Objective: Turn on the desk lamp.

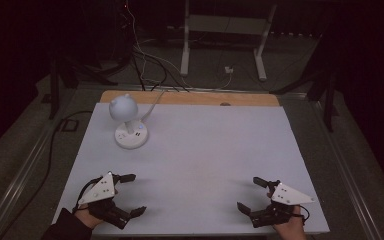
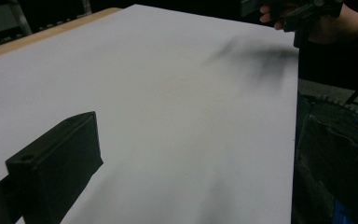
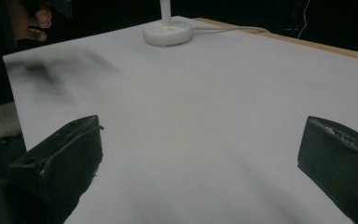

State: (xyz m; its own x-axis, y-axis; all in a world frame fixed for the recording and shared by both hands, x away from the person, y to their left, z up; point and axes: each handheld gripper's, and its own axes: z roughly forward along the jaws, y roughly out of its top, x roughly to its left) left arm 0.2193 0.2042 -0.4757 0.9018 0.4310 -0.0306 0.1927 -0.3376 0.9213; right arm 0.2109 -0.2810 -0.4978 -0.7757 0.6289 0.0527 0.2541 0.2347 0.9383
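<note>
A white desk lamp (image 1: pixel 126 121) with a round head and a disc base (image 3: pixel 167 32) stands at the table's far left; its white cord runs off the back edge. My left gripper (image 1: pixel 133 194) rests at the near left of the white table top (image 1: pixel 205 150), open, with nothing between its jaws. At the near right sits my right gripper (image 1: pixel 250 194), also open and empty. In the right gripper view my right gripper (image 3: pixel 200 154) has its jaws spread wide over bare white surface. One black finger (image 2: pixel 56 163) of the left gripper shows at lower left in the left gripper view.
A wooden strip (image 1: pixel 190 97) runs along the table's far edge. Behind it lie cables (image 1: pixel 145 65) and a white frame stand (image 1: pixel 225 30) on a dark floor. Metal rails flank the table on both sides.
</note>
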